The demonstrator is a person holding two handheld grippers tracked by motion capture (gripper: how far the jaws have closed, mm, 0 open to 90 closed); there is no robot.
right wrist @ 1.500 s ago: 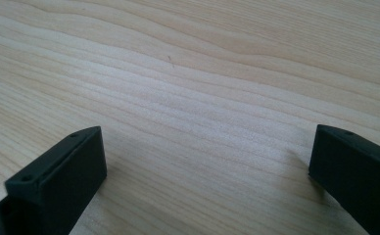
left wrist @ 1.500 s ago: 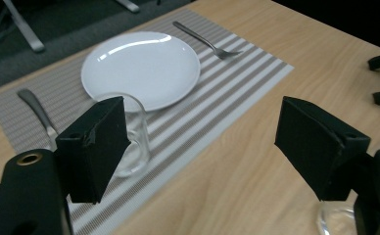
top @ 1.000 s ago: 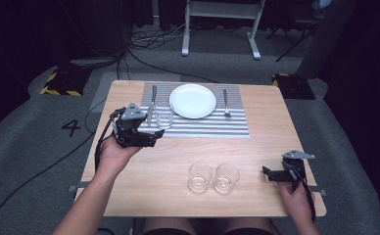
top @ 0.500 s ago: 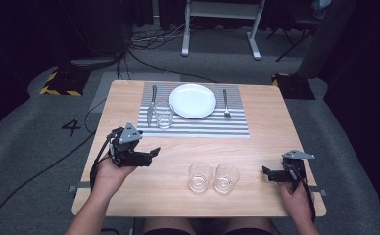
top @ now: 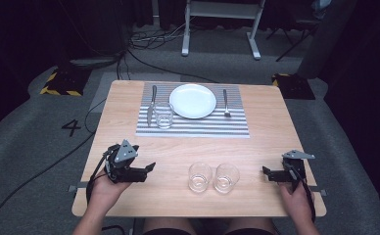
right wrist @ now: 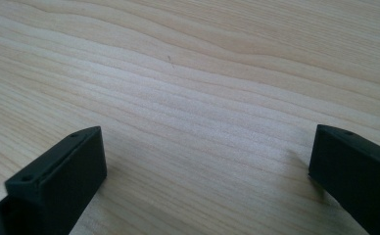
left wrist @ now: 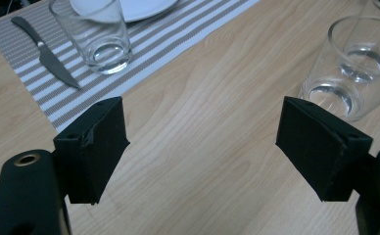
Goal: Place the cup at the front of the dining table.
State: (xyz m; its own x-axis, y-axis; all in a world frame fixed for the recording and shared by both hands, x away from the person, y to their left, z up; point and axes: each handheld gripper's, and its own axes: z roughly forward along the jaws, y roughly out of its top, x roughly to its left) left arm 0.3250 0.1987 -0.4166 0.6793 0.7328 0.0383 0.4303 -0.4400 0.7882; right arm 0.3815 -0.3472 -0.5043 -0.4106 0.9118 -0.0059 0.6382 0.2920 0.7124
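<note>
The left hand-held gripper (top: 146, 169) lay low over the near-left part of the desk (top: 266, 132), its jaws spread apart and holding nothing, and they pointed toward the person's right, straight at the two empty glasses standing near the front edge. The nearer glass (top: 200, 176) stood to the right of that gripper with a stretch of bare wood between them, and the second glass (top: 226, 177) stood just beside it on its far side, the two close enough that their rims looked to be touching or nearly so. In the left gripper view the open pads framed bare wood, with the pair of glasses off toward the upper right, so the gripper was aimed a little to one side of them. The right hand-held gripper (top: 268, 172) rested at the near-right edge, jaws also apart and empty, pointing left toward the second glass and sitting about as close to it as the left one was to the nearer glass. A third glass (top: 163, 115) already stood on the striped placemat (top: 198, 126) beside the knife (top: 152, 104), next to the white plate (top: 193, 101), with the fork (top: 225, 102) on the plate's other side. Judging from this, the nearer glass was the left gripper's likely next pick, reached by a sideways slide to the right.
</note>
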